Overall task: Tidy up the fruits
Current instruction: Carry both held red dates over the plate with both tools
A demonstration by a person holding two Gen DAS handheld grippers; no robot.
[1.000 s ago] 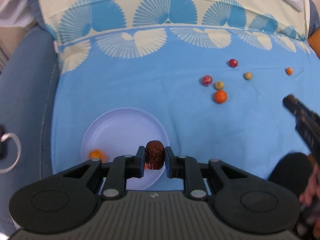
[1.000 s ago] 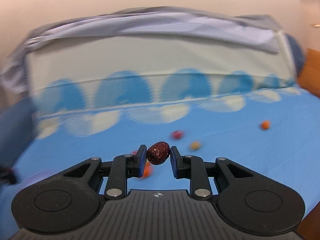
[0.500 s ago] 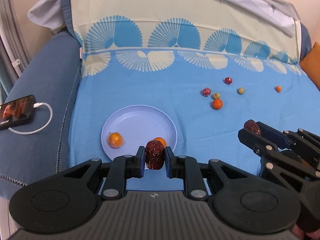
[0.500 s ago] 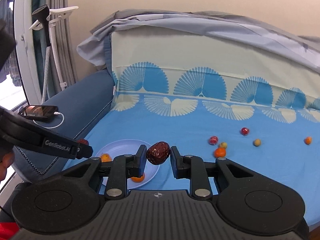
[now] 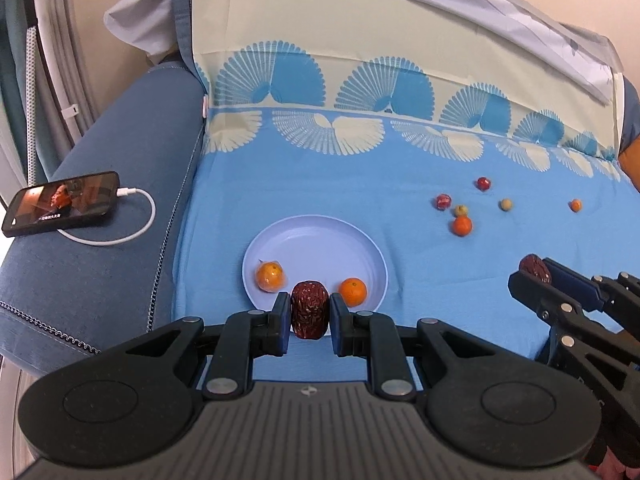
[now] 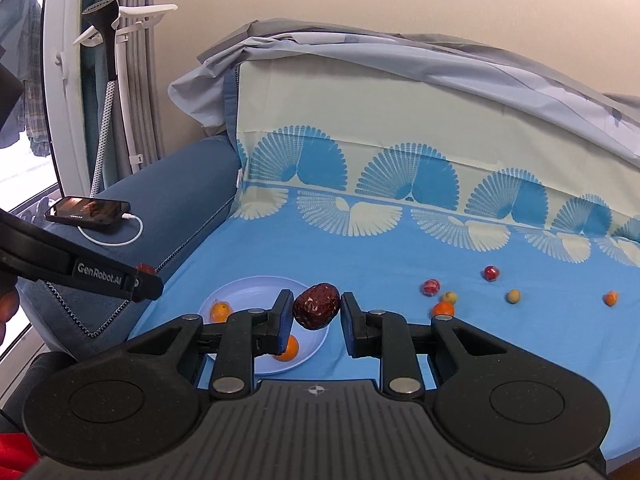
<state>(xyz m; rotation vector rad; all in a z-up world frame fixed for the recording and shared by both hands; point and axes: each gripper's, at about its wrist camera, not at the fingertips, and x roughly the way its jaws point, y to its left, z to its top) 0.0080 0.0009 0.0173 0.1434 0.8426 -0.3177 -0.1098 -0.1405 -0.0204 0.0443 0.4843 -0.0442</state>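
Sofa seat under a blue fan-patterned sheet [image 5: 320, 184] carries a round pale-lilac plastic plate [image 5: 316, 240] holding two small oranges [image 5: 270, 276], [image 5: 353, 291]. Left hand-held gripper [image 5: 309, 316] is narrowly closed on a wrinkled dark-red date [image 5: 309, 314] above the plate's near rim. Right hand-held gripper [image 6: 314, 314], slightly wider, pinches another wrinkled dark-red date [image 6: 316, 311]. Loose small fruits [image 5: 462, 225] lie well apart from the plate.

Orange [image 6: 289, 350] half behind tool finger [image 6: 280, 322]

Black tongs [image 5: 309, 322], silver screws, perhaps blue pads [image 5: 283, 322]
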